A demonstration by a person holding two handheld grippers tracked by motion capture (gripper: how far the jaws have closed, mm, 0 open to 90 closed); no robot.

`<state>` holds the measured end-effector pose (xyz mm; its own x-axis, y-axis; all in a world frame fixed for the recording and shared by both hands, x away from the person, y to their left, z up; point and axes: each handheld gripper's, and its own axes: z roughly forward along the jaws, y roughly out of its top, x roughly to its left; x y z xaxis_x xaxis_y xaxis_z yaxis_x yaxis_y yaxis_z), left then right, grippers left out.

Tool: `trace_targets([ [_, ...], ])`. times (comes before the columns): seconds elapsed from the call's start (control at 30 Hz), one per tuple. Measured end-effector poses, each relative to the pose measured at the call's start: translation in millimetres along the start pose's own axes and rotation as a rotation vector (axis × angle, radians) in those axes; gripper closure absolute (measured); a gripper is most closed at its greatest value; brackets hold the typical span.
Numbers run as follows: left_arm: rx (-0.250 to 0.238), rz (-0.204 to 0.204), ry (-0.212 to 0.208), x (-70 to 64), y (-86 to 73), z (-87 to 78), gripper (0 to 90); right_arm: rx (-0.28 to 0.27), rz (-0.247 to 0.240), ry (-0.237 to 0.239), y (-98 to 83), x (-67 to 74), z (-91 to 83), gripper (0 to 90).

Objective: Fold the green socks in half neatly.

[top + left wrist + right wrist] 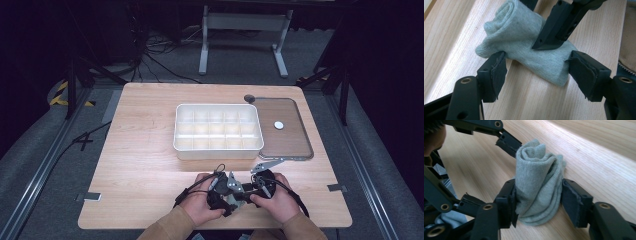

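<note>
On the wooden counter (150, 165), toward the far middle, stands a white compartment tray (218, 131) with its cells in rows. Just beside it on the right lies a flat brown lid (285, 131) with a small white knob (278, 125) on top.

Nearer to me, at the counter's front edge, my two hands hold the grippers close together, the left gripper (223, 192) and the right gripper (260, 186) almost meeting.

Between them lies a rolled grey-green sock (529, 47), resting on the wood. In the right gripper view the roll (537, 182) stands on end between my right fingers (574, 200); both pads touch its sides and clasp it, though the cloth is hardly squeezed. In the left gripper view my left fingers (496, 72) sit wide on either side of the sock's lower end, the pads just at its edges without pinching it, so that pair is released. One of the right gripper's fingers (559, 27) presses on the sock from above in that view.
</note>
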<state>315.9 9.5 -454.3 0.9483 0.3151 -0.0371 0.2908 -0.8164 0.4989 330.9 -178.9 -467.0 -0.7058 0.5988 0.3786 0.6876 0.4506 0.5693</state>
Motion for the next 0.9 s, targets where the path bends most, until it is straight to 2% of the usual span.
trace_targets([
  [0.1,-0.005,-0.014,-0.006,1.9,-2.3,-1.6,31.0,-0.012,0.012,0.028,-0.4,-0.1,3.3,56.2],
  [0.27,-0.010,-0.026,-0.018,4.4,-5.1,-7.9,34.8,-0.015,0.040,0.058,0.8,-1.3,1.3,69.9],
  [0.37,-0.016,-0.024,-0.005,7.9,-7.5,-15.1,38.2,-0.014,0.028,0.050,2.3,-0.2,-0.6,71.7],
  [0.47,-0.023,-0.048,0.009,19.2,-13.7,-30.5,38.5,-0.013,0.022,0.043,5.0,1.5,-3.9,72.2],
  [0.5,-0.023,-0.048,0.009,19.2,-13.7,-30.5,38.5,-0.013,0.022,0.043,5.0,1.5,-3.9,72.2],
  [0.53,-0.026,-0.068,0.018,22.6,-16.4,-35.5,38.5,-0.016,0.020,0.041,6.1,1.2,-5.5,72.3],
  [0.6,-0.029,-0.079,0.024,29.0,-21.4,-43.6,38.2,-0.031,0.021,0.047,11.5,0.5,-14.4,72.3],
  [0.63,-0.027,-0.101,0.035,34.2,-26.2,-50.7,38.2,-0.037,0.016,0.046,12.9,0.6,-16.7,72.4],
  [0.73,-0.035,-0.119,0.050,41.6,-31.0,-58.7,38.7,-0.035,-0.003,0.027,19.4,2.0,-25.4,72.3],
  [0.83,-0.053,-0.167,0.069,49.0,-36.0,-70.4,38.4,-0.035,-0.025,0.007,25.6,3.4,-32.3,72.3],
  [0.87,-0.063,-0.182,0.085,53.4,-39.4,-80.2,38.3,-0.039,-0.045,-0.008,31.5,4.6,-39.4,72.3],
  [0.9,-0.063,-0.182,0.085,53.4,-39.4,-80.2,38.3,-0.039,-0.045,-0.008,31.5,4.6,-39.4,72.3],
])
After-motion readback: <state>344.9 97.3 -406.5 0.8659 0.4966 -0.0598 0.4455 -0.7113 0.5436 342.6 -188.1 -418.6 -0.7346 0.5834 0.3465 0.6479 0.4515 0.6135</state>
